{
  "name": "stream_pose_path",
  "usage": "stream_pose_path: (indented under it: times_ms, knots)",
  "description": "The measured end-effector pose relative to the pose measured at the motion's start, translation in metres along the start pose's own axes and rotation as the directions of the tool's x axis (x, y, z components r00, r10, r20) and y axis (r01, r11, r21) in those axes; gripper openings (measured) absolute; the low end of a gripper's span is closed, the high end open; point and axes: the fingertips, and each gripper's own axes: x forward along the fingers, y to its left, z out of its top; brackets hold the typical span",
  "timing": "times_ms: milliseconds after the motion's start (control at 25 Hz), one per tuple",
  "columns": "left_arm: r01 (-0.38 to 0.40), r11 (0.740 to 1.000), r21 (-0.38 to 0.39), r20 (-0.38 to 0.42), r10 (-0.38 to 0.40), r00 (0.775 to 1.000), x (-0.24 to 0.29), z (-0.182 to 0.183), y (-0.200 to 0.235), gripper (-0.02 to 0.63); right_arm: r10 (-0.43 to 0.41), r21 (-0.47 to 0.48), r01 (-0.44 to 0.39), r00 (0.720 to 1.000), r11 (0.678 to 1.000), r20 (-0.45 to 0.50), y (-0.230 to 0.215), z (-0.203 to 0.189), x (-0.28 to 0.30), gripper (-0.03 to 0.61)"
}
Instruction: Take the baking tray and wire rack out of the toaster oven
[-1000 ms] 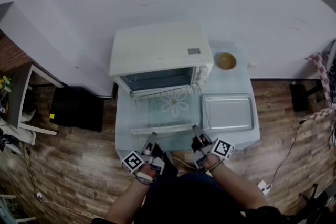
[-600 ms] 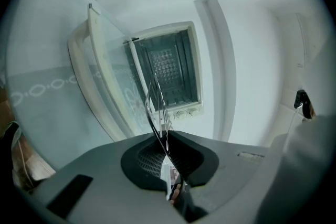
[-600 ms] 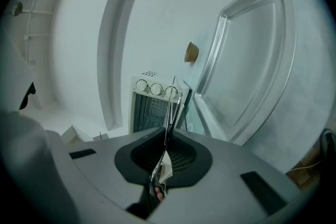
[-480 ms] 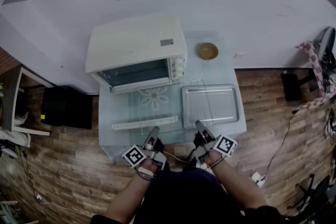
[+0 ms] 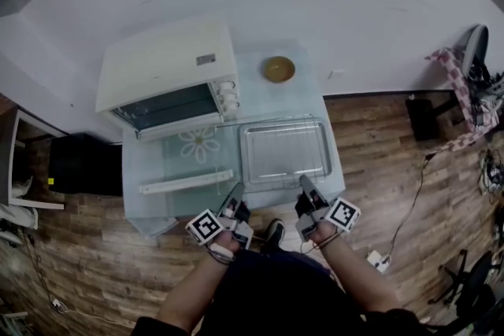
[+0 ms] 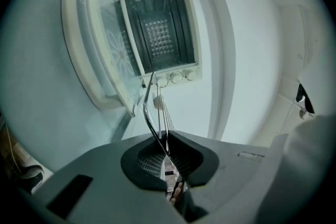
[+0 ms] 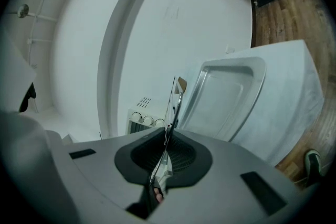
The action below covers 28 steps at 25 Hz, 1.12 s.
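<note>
Clenching the wire rack's (image 6: 145, 109) near edge, left gripper (image 5: 238, 187) and right gripper (image 5: 302, 179) are holding it level over the baking tray (image 5: 260, 157).

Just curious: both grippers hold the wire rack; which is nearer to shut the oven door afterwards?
Probably left: gripping the wire rack, the left gripper sits beside the open oven door; the right gripper faces the baking tray instead.
</note>
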Motion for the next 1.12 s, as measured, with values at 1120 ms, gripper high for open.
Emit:
stream_pose_path:
  times_ms: [1120]
  knots:
    - [-0.111,0.994,0.013,-0.126,0.111,0.986,0.077,-0.059,0.02,0.011,-0.253,0.263,0.259,0.966,0.929,-0.058,-0.101,0.033,-0.031,0.018]
